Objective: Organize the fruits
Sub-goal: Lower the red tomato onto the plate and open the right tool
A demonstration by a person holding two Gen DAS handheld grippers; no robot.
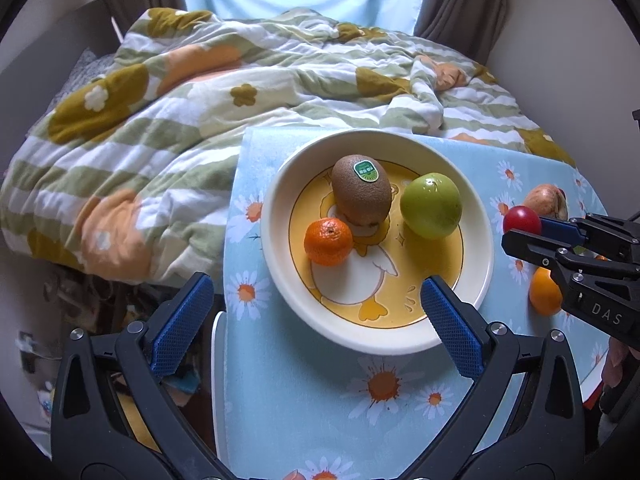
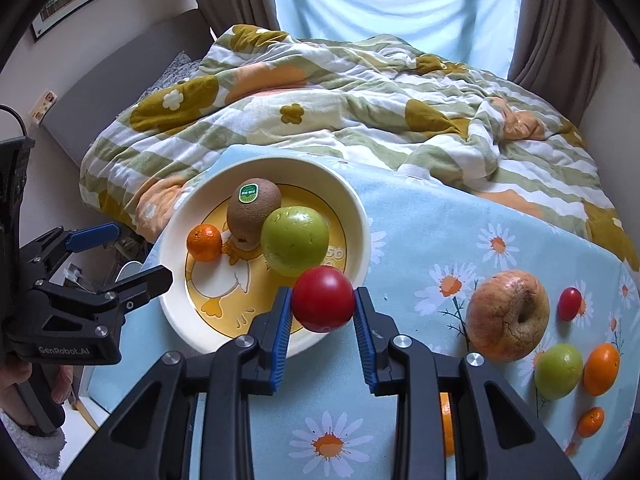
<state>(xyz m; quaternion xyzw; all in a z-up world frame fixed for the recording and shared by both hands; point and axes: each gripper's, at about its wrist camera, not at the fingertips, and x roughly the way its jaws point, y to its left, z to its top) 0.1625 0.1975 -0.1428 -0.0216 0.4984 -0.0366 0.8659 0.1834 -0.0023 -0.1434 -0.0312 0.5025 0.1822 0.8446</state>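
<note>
Red fruit pinched over the plate's near rim – loose fruit waits on the cloth.

The right gripper (image 2: pixel 322 307) pinches a round red fruit (image 2: pixel 323 299) at lower centre of its view, just above the near rim of the plate (image 2: pixel 362 216). On the plate lie a kiwi (image 2: pixel 253 210), a green apple (image 2: pixel 295 240) touching it, and a small mandarin (image 2: pixel 204 242) at their left. The left gripper (image 1: pixel 316 320) hangs spread wide and holds nothing, at the plate's near left edge. Lower right on the daisy-print cloth (image 2: pixel 432 224) lie a wrinkled apple (image 2: pixel 507 315), a cherry tomato (image 2: pixel 569 303), a small green fruit (image 2: pixel 558 370) and two oranges (image 2: pixel 601 369) – a rumpled quilt (image 2: pixel 360 96) fills the upper frame.
</note>
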